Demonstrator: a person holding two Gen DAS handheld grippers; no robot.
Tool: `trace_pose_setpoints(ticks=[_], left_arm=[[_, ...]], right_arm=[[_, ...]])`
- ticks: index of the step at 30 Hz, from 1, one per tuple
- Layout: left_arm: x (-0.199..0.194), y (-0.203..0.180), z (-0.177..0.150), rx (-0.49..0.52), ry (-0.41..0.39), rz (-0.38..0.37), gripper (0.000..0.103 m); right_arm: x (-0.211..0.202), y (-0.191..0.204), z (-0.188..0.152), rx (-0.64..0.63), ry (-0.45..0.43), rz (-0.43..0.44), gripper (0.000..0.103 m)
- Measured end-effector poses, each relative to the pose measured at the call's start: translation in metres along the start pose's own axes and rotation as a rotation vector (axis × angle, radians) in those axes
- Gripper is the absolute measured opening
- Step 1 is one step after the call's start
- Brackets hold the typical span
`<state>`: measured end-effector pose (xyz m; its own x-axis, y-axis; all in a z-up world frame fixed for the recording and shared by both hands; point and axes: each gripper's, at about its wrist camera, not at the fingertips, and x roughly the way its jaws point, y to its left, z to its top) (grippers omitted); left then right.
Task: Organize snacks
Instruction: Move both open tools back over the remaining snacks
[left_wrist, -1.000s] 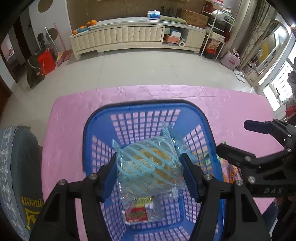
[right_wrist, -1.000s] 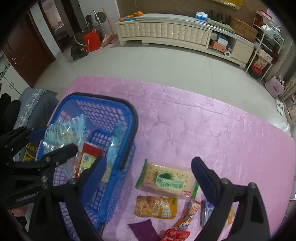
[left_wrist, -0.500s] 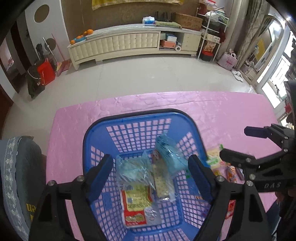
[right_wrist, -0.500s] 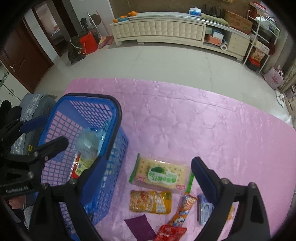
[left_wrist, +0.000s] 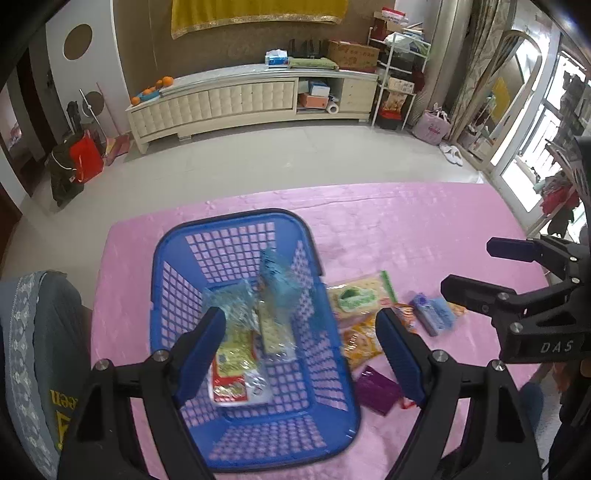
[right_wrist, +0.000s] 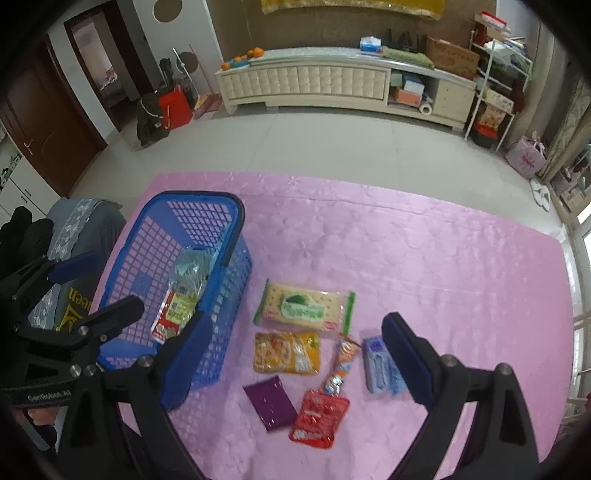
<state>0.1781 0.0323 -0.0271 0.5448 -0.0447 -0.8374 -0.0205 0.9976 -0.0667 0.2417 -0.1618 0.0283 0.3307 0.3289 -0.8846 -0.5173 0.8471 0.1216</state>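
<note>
Left gripper hangs above the blue basket, jaws spread wide, nothing between the pads. Right gripper hovers over the loose snacks, jaws likewise apart and empty. Nearest the right gripper on the pink tablecloth: a red packet and a purple sachet, just beside each other. Beyond them, 3 in a rough row: a yellow-orange packet, a slim orange stick snack lying tilted, and a pale blue packet. Further back, a green-labelled cracker pack, flat, just beside the basket's right wall. Inside the basket: a red-and-yellow packet, a clear-wrapped biscuit pack, and a crumpled light blue wrapper against the far wall. Far side of room: a long cream cabinet with oranges on top.
</note>
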Motion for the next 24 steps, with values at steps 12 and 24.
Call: trace_pose_setpoints(ticks=[12, 24], left_arm=[[-0.006, -0.063, -0.02, 0.056, 0.007, -0.031, 0.082], [0.042, -0.135, -0.047, 0.119, 0.088, -0.085, 0.082]], right_arm=[[-0.029, -0.047, -0.048, 0.047, -0.007, -0.03, 0.095], [-0.019, -0.108, -0.096, 0.096, 0.023, -0.051, 0.095]])
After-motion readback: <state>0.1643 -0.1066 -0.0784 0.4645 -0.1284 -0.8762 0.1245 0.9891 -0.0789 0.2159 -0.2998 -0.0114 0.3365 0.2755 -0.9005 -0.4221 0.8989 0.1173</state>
